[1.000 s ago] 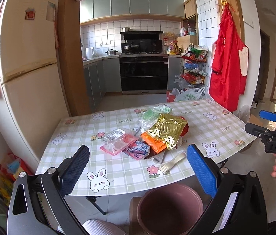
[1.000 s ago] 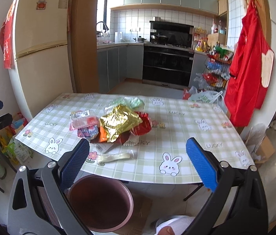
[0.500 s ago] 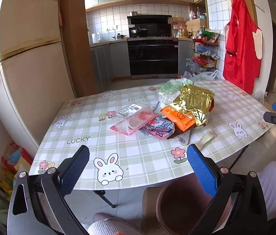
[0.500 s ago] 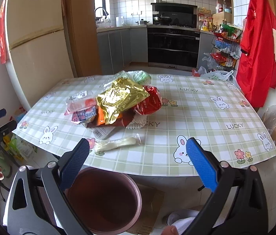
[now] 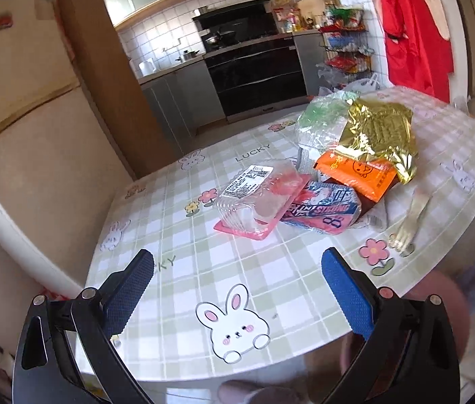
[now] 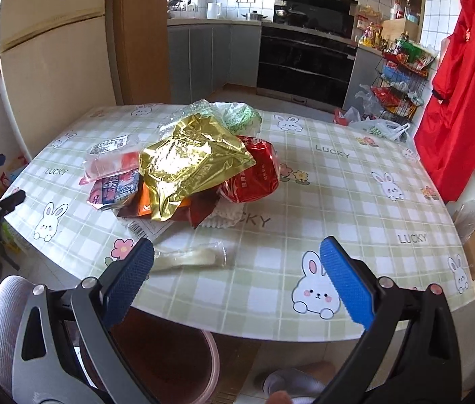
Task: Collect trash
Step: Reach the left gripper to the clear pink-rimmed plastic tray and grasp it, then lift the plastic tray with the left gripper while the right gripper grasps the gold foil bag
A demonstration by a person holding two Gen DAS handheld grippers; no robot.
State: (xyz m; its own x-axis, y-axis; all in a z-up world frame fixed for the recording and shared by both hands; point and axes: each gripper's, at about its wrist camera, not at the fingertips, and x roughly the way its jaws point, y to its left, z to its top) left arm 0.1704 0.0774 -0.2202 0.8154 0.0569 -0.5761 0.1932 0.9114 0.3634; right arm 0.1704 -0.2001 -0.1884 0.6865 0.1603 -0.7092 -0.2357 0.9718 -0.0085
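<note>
A pile of trash lies on the checked tablecloth (image 5: 183, 279): a clear pink-bottomed tray (image 5: 257, 198), a blue-pink wrapper (image 5: 321, 207), an orange packet (image 5: 355, 171), a gold foil bag (image 5: 378, 131) (image 6: 190, 161), a red bag (image 6: 254, 175), a green-printed plastic bag (image 6: 237, 114) and a wrapped plastic fork (image 6: 190, 257) (image 5: 409, 215). My left gripper (image 5: 237, 279) is open and empty above the near left table edge. My right gripper (image 6: 235, 269) is open and empty over the near edge, its left finger beside the fork. A pink-brown bin (image 6: 166, 367) stands under the table edge.
A fridge (image 6: 48, 54) and wooden partition (image 6: 139, 30) stand at the left. Kitchen cabinets and stove (image 6: 304, 57) are behind. A red apron (image 6: 463, 94) hangs at the right, beside a wire rack (image 6: 402, 77). The person's knee (image 6: 5, 320) is low left.
Both grippers have moved forward and lower toward the table; the trash pile looms larger. The left view has tilted and swung left. Jaws stay open.
</note>
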